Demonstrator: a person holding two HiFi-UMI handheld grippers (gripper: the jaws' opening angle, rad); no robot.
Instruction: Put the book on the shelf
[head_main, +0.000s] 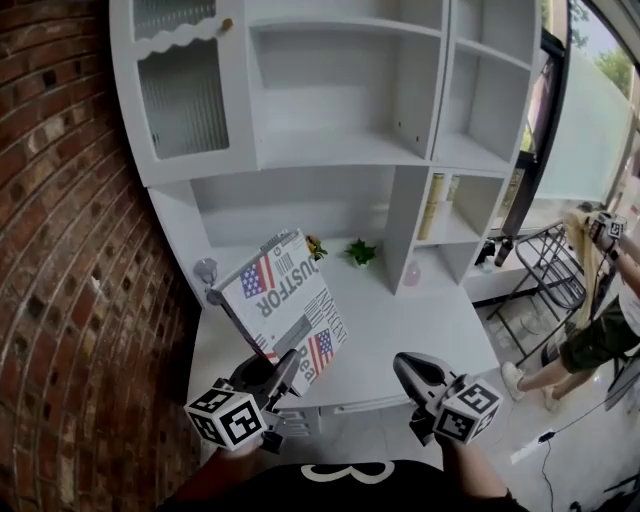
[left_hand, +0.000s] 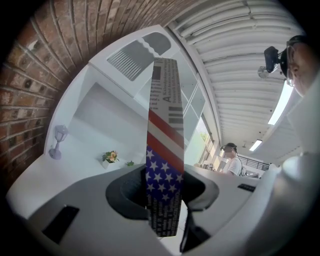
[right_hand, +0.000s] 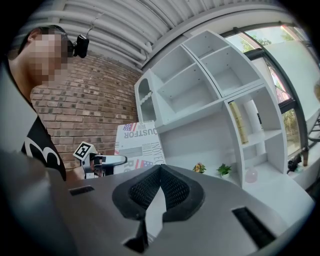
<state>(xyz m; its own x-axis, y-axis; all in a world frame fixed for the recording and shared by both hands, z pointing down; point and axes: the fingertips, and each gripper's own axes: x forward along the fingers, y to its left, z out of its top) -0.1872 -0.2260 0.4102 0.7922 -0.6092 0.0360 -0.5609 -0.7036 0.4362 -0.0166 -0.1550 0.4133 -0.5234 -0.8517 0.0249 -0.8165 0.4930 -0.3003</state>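
The book (head_main: 290, 300) has a white cover with flag prints and large letters, and it stands tilted over the white desk top (head_main: 400, 320). My left gripper (head_main: 283, 366) is shut on its lower corner. In the left gripper view the book (left_hand: 164, 130) rises edge-on from between the jaws of the left gripper (left_hand: 162, 197). My right gripper (head_main: 405, 362) hovers to the right of the book, shut with nothing in it; its pads meet at the tip (right_hand: 159, 168). The right gripper view also shows the book (right_hand: 137, 145) at the left. The white shelf unit (head_main: 340, 150) stands straight ahead.
A brick wall (head_main: 70, 250) runs along the left. On the desk's back sit a small lamp figure (head_main: 205, 270), flowers (head_main: 316, 247), a green plant (head_main: 360, 252) and a pink item (head_main: 411, 272). Upright books (head_main: 435, 205) fill a right compartment. A person (head_main: 600, 330) stands at the far right.
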